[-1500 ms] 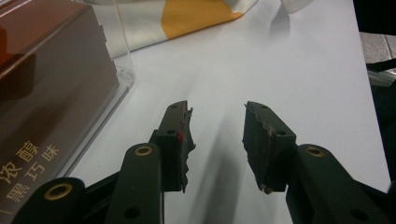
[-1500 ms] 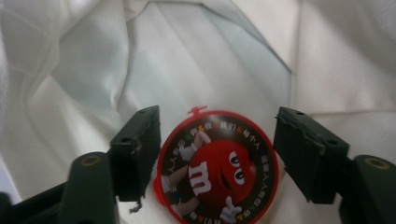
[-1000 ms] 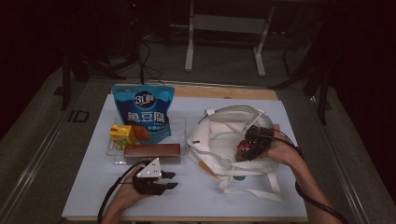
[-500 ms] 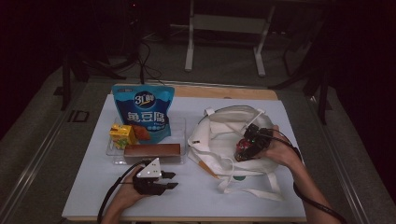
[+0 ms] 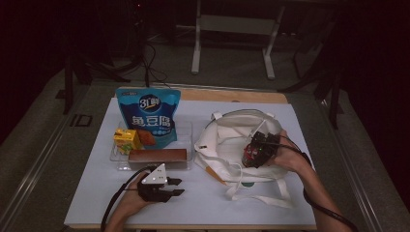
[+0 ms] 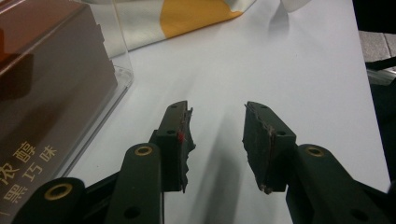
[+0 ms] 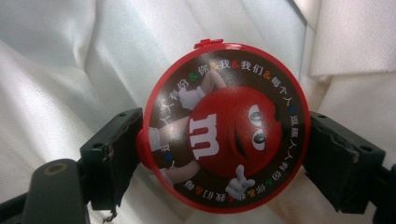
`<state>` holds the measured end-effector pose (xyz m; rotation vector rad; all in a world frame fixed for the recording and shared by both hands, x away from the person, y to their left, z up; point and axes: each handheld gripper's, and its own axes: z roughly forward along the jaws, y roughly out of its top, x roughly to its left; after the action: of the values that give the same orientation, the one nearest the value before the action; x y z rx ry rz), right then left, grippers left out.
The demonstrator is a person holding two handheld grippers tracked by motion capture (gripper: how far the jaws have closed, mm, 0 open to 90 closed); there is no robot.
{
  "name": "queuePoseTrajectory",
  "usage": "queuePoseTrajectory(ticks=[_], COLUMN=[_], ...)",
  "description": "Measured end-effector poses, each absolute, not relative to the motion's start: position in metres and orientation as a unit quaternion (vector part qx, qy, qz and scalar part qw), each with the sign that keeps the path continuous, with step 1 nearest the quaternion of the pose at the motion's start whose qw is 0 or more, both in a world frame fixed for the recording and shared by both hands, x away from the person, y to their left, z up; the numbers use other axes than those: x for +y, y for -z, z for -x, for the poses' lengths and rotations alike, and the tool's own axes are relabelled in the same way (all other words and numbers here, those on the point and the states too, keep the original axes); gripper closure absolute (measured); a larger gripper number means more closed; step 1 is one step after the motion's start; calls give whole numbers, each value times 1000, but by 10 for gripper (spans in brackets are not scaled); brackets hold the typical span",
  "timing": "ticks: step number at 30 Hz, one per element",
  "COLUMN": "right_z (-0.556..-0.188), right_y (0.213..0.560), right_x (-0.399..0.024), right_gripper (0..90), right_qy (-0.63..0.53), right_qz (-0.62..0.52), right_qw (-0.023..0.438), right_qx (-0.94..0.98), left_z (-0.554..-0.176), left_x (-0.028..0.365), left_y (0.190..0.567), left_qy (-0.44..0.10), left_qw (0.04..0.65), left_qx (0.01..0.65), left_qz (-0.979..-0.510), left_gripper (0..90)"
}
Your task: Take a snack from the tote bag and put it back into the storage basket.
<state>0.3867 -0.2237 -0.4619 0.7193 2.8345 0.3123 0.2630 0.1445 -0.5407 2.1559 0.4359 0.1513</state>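
Right tool is clamped across a round red candy tin, one jaw on each side of its rim, and I've got it sitting right over the white tote bag on the right half of the table. Gripping by the rim keeps the printed lid facing my camera and the tin flat, so I reckon it can slide into the bag's mouth without tipping.

Left tool is released, jaws apart with nothing but bare table between them, parked near the front edge. It's just beside the clear tray with the brown box, yellow carton and blue snack pouch, so probably the next item is an easy reach.
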Motion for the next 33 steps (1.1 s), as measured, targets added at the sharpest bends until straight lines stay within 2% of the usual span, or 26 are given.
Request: queuePoseTrajectory(ticks=[3,7,11,18,33], right_z=[-389,-393,-394,-398,-406], right_y=[463,462,463,463,468], right_x=[-225,-223,-220,-219,-218], right_gripper=[173,232,232,196,224], right_qy=[-108,-114,-119,-107,-95], right_qz=[-244,-270,-296,-271,-232], right_qw=[99,86,88,86,55], right_qx=[959,952,944,953,967], left_z=[-263,-263,-263,-263,-263], left_x=[144,144,144,144,144], left_y=[541,541,541,541,541], left_qy=[-62,-61,-61,-61,-60], left_qw=[451,451,451,451,451], left_qx=[176,176,176,176,174], left_qz=[-873,-873,-873,-873,-874], left_gripper=[607,607,607,606,605])
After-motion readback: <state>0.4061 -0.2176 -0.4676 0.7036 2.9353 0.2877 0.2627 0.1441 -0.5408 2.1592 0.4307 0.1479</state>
